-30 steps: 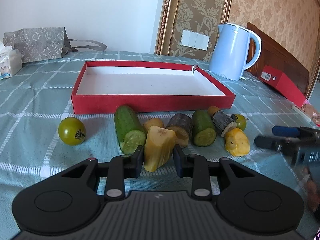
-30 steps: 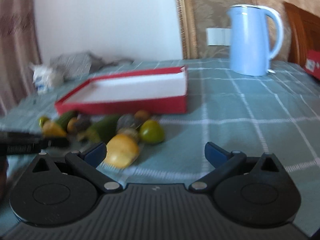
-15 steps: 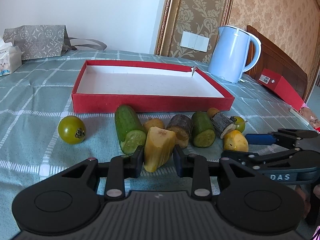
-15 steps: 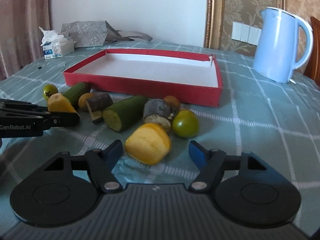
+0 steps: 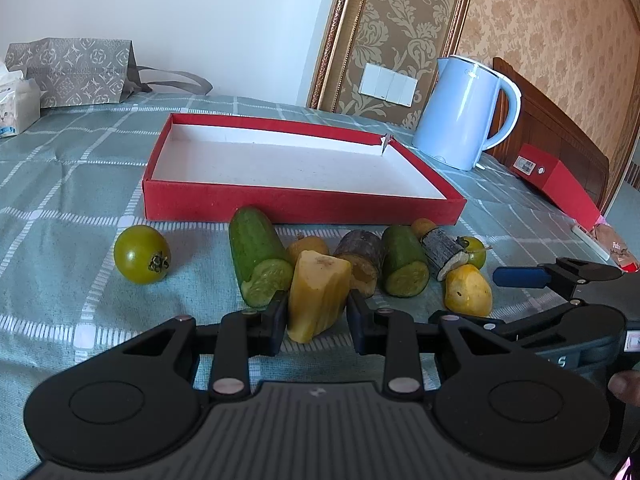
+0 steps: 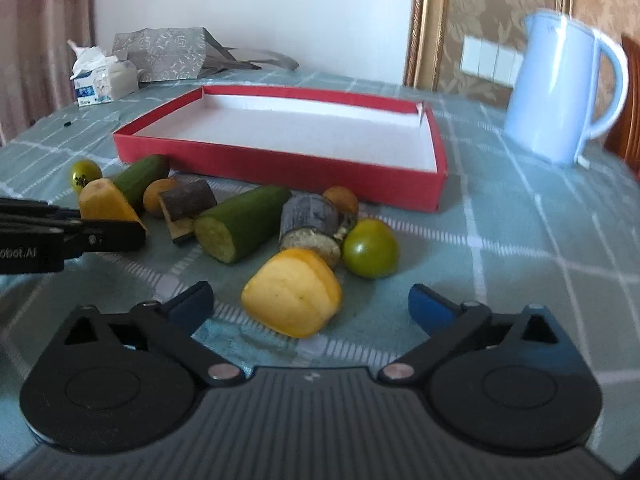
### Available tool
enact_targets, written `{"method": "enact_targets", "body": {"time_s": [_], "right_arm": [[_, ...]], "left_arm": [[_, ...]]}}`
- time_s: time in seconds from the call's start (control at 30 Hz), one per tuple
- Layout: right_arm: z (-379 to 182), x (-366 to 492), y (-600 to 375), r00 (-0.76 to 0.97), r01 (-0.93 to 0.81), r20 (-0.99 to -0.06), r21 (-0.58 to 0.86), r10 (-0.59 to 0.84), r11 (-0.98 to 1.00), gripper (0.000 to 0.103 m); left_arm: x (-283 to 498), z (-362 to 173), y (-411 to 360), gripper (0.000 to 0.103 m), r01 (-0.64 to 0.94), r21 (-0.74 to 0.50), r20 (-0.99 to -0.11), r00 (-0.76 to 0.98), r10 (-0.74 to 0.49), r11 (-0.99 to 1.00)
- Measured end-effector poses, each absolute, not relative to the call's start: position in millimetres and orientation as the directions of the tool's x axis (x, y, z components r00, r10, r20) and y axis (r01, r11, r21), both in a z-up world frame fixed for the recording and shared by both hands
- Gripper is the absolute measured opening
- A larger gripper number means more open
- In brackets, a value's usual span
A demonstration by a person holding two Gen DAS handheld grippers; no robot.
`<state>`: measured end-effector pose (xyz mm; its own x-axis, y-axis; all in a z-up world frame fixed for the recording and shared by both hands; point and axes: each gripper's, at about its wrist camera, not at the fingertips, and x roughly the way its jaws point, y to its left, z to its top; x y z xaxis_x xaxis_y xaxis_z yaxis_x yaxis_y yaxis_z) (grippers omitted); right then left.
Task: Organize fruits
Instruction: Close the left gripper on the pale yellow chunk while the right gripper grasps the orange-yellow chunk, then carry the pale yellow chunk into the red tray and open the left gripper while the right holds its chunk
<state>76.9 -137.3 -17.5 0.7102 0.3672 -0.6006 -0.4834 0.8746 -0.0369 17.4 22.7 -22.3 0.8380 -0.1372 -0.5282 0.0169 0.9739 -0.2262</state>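
Observation:
My left gripper (image 5: 318, 322) is shut on a yellow banana chunk (image 5: 316, 292) resting on the cloth; it also shows in the right wrist view (image 6: 105, 202). My right gripper (image 6: 312, 306) is open, its blue fingers either side of a second yellow chunk (image 6: 294, 297), seen in the left wrist view too (image 5: 467, 290). Behind lie two cucumber pieces (image 5: 258, 254) (image 5: 403, 265), dark sugarcane pieces (image 5: 362, 258) (image 6: 310, 222), two green tomatoes (image 5: 142, 254) (image 6: 370, 247) and small orange fruits (image 6: 341, 200). An empty red tray (image 5: 280, 204) stands behind them.
A pale blue kettle (image 5: 464, 114) stands right of the tray. A red box (image 5: 560, 184) lies at the far right edge. A grey paper bag (image 5: 72, 70) and a tissue pack (image 5: 16, 108) sit at the far left.
My right gripper has swung in from the right and closed in on the second yellow chunk, staying open. My left gripper has kept its hold on the banana chunk, unmoved.

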Motion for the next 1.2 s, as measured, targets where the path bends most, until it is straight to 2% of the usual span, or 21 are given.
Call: {"method": "enact_targets", "body": {"time_s": [0.03, 0.1, 0.13, 0.17, 0.2, 0.7, 1.2], "right_arm": [[-16.9, 74.1, -136.1, 0.712, -0.495, -0.593, -0.042, 0.377, 0.868, 0.087], [-16.4, 70.7, -136.7, 0.706, -0.492, -0.592, -0.015, 0.389, 0.87, 0.078], [-16.1, 69.0, -137.9, 0.698, -0.5, -0.588, 0.009, 0.409, 0.866, 0.069], [-15.4, 66.0, -136.7, 0.705, -0.502, -0.581, -0.001, 0.408, 0.865, 0.052], [-14.6, 63.2, -134.9, 0.716, -0.497, -0.573, -0.019, 0.398, 0.867, 0.044], [-8.6, 51.7, -143.7, 0.774, -0.449, -0.526, -0.061, 0.353, 0.892, 0.044], [-2.6, 86.3, -190.0, 0.832, -0.269, -0.496, 0.031, 0.249, 0.962, 0.044]], "left_arm": [[17.4, -22.4, 22.7, 0.031, 0.017, -0.227, -0.528, 0.838, -0.137, 0.974], [17.4, -22.3, 22.9, 0.031, 0.017, -0.229, -0.528, 0.838, -0.139, 0.973], [17.5, -22.2, 22.9, 0.031, 0.017, -0.229, -0.528, 0.838, -0.139, 0.973], [17.6, -22.2, 22.9, 0.031, 0.017, -0.229, -0.528, 0.838, -0.139, 0.973], [17.6, -22.3, 22.9, 0.031, 0.017, -0.23, -0.528, 0.838, -0.139, 0.973], [16.7, -21.7, 23.2, 0.031, 0.018, -0.22, -0.527, 0.839, -0.134, 0.975], [12.4, -10.8, 18.1, 0.03, 0.035, -0.168, -0.483, 0.868, -0.113, 0.985]]}}
